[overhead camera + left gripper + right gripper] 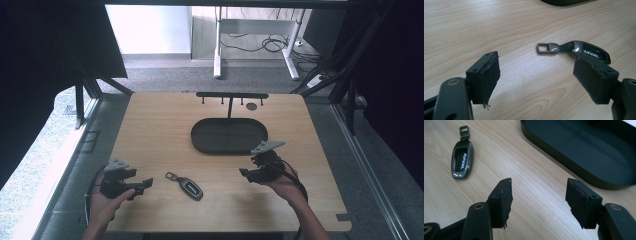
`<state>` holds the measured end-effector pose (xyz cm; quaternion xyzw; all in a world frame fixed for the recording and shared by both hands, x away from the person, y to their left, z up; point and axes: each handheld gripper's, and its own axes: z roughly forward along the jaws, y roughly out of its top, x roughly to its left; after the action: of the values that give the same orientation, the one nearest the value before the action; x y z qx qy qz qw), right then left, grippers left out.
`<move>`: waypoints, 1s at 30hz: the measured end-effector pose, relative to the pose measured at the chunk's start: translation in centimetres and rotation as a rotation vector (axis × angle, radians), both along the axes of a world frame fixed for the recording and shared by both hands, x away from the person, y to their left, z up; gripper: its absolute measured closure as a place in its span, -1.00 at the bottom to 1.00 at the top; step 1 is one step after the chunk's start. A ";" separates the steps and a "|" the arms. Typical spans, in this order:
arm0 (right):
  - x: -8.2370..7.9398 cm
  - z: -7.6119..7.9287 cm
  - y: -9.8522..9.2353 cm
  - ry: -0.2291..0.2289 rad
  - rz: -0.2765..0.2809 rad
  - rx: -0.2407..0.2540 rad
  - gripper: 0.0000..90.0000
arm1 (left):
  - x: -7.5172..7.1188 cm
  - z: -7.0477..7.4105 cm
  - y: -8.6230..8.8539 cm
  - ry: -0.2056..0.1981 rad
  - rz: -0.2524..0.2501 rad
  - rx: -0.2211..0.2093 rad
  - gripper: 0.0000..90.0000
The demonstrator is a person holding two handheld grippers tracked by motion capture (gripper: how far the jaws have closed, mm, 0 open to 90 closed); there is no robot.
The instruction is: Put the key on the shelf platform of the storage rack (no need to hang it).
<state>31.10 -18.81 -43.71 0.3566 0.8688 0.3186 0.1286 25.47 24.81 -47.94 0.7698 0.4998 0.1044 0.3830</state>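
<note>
High view: a glossy, dark, pebble-shaped car key fob (190, 188) with a metal clip loop is seen lying flat on the pale wood-grain table (160, 125) near its front edge, lettered "HAVAL". Both the left gripper (145, 184) and the right gripper (243, 173) are held open and empty, rubbery pads frayed. A matte black oval tray (229, 136) is set toward the far edge.

The left tongs (536, 77) stand wide apart over the wooden bench (499, 25), nothing between their black pads. Just beyond the right-hand jaw lies a dark key fob (590, 51) lettered HAVAL, partly hidden behind that jaw. Its metal clip (547, 47) points toward the middle, ahead of the gap. A dark tray's edge (564, 2) shows far ahead.
</note>
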 end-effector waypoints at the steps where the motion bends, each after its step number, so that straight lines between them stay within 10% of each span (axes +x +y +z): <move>1: 0.1 0.1 0.4 -0.001 0.010 -0.010 -0.14 | 0.0 0.0 0.0 -0.001 -0.004 0.003 -0.52; 30: 1.0 1.2 7.6 0.035 0.179 -0.099 -0.16 | 0.1 -0.2 -0.3 0.007 -0.023 0.011 -0.52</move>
<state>32.14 -11.17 -42.53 0.2761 0.9140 0.2792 0.1019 25.61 24.54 -48.16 0.7778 0.4917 0.1000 0.3785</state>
